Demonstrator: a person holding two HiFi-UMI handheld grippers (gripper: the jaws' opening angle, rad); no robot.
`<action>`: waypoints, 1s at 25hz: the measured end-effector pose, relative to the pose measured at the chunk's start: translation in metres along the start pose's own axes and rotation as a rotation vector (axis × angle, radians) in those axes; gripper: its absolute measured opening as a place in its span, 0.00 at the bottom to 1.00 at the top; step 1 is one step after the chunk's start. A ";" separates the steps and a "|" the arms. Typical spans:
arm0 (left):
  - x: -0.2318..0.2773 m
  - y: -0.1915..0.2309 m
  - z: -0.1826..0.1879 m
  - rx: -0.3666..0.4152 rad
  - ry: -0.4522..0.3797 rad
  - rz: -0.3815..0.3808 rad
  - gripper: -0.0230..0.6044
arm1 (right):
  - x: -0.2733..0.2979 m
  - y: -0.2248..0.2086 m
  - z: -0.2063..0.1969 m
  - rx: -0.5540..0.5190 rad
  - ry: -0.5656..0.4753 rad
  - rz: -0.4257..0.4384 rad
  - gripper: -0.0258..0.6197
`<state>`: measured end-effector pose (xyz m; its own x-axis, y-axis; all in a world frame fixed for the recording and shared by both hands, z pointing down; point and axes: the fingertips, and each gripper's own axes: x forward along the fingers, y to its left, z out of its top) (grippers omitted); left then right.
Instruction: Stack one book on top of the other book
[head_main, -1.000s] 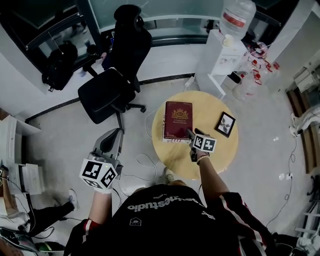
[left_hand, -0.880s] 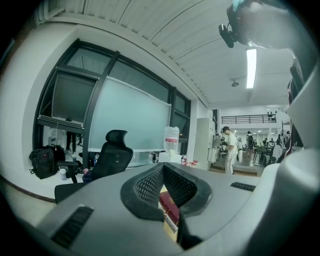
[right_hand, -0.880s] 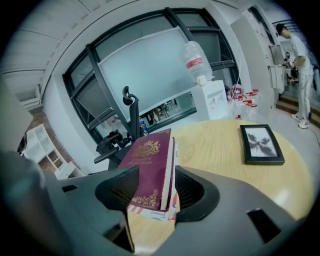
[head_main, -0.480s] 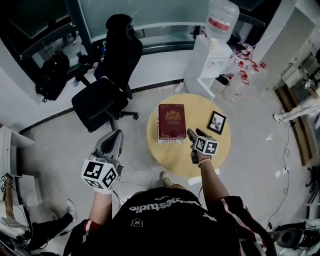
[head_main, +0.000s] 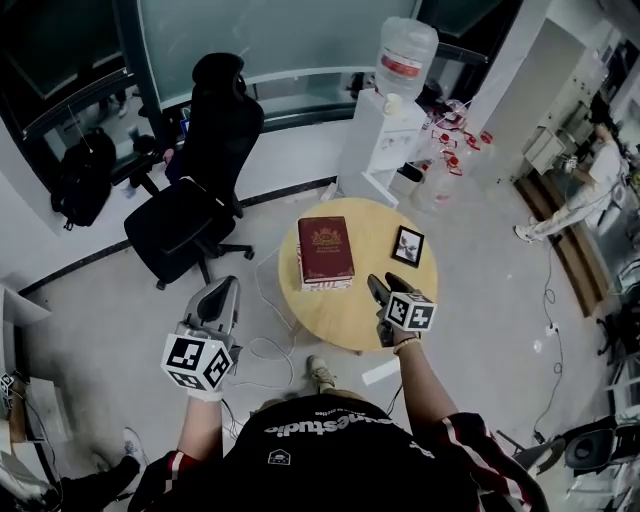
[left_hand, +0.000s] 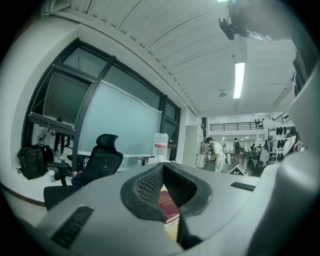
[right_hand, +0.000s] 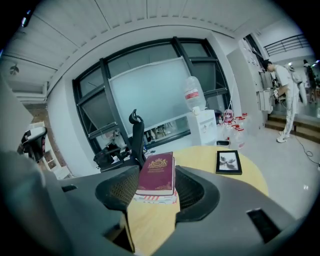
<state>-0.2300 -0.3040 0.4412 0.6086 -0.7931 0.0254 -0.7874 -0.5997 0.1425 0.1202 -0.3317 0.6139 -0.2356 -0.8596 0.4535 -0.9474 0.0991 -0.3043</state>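
Drawn back since a second ago, the right tool (head_main: 385, 284) no longer has its tips at the near corner of the red book (head_main: 325, 248). It now hangs over the lower edge of the bench (head_main: 430, 290), clear of the stack.

That round wooden bench fills the middle of the head view. A black chair (head_main: 195, 200) stands to its upper left on the floor (head_main: 90, 290). A white cooler (head_main: 385, 135) with its bottle stands at top centre, and a dark bag (head_main: 75, 180) sits at the left edge by the window.

On the left half of the bench the red book lies flat on the lower book (head_main: 326, 284), roughly square with it. The lower book's striped edge shows along the near side. A small frame (head_main: 407, 245) lies flat to the right of the stack, apart from it.

The right tool's jaws stand partly open with nothing between the pads. In its own view the stack shows well beyond the gap.

The left tool (head_main: 222, 292) is at lower left, off the bench and above the floor. Its jaws meet at the tips and hold nothing.
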 end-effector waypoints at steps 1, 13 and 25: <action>-0.001 -0.004 -0.002 -0.002 -0.002 -0.011 0.06 | -0.010 0.002 0.000 -0.005 -0.008 -0.006 0.42; 0.009 -0.040 0.011 0.021 -0.013 -0.108 0.06 | -0.119 -0.011 0.006 -0.063 -0.092 -0.121 0.42; 0.053 -0.132 0.029 0.022 -0.035 -0.137 0.06 | -0.190 -0.031 0.094 -0.141 -0.258 -0.070 0.42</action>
<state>-0.0967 -0.2706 0.3946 0.7071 -0.7066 -0.0272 -0.6994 -0.7045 0.1204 0.2146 -0.2188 0.4588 -0.1234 -0.9638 0.2362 -0.9844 0.0887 -0.1523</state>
